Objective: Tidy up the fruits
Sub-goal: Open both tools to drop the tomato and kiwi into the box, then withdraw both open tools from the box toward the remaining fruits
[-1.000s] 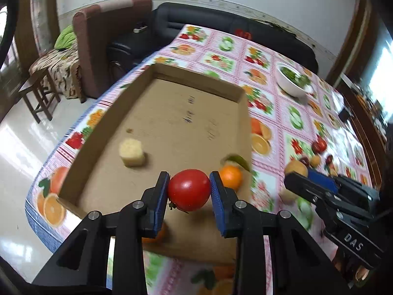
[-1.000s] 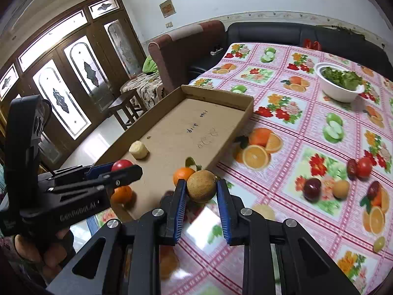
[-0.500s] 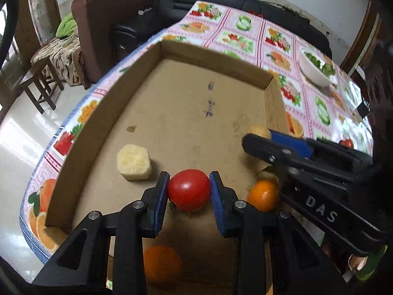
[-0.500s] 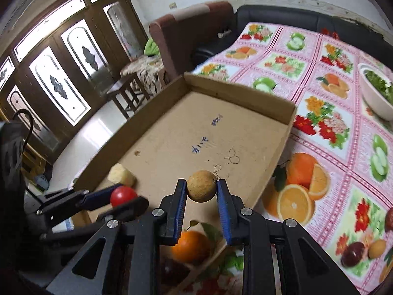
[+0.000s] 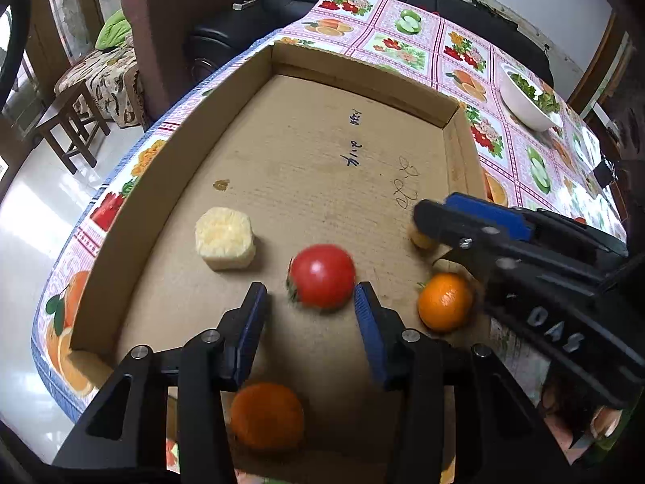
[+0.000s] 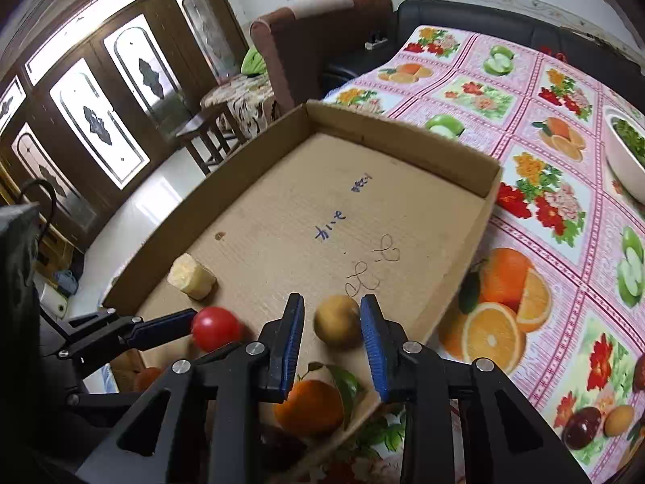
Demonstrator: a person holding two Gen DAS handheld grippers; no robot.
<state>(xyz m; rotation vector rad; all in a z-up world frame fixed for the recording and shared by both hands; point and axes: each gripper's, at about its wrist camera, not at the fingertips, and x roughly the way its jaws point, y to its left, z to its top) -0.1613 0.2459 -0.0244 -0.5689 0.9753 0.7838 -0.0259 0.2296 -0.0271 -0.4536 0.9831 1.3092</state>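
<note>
Two grippers are seen over the cardboard tray (image 5: 161, 185), both with jaws spread and nothing clamped. Left gripper (image 5: 310, 306): the red tomato (image 5: 322, 276) is seen on the tray floor just ahead of its fingertips, close to the right pad, contact unclear. Right gripper (image 6: 332, 314): the tan round fruit (image 6: 336, 322) is seen between its pads on the tray floor, gaps visible on both sides. A pale peeled chunk (image 5: 225, 238) is placed left of the tomato, apart. One orange (image 5: 443, 302) with a leaf is lodged near the tray's right wall, partly covered by the right gripper's body; another orange (image 5: 266, 415) is found under the left gripper. A white bowl of greens (image 5: 528, 101) is set well apart on the fruit-print tablecloth (image 6: 544, 121).
</note>
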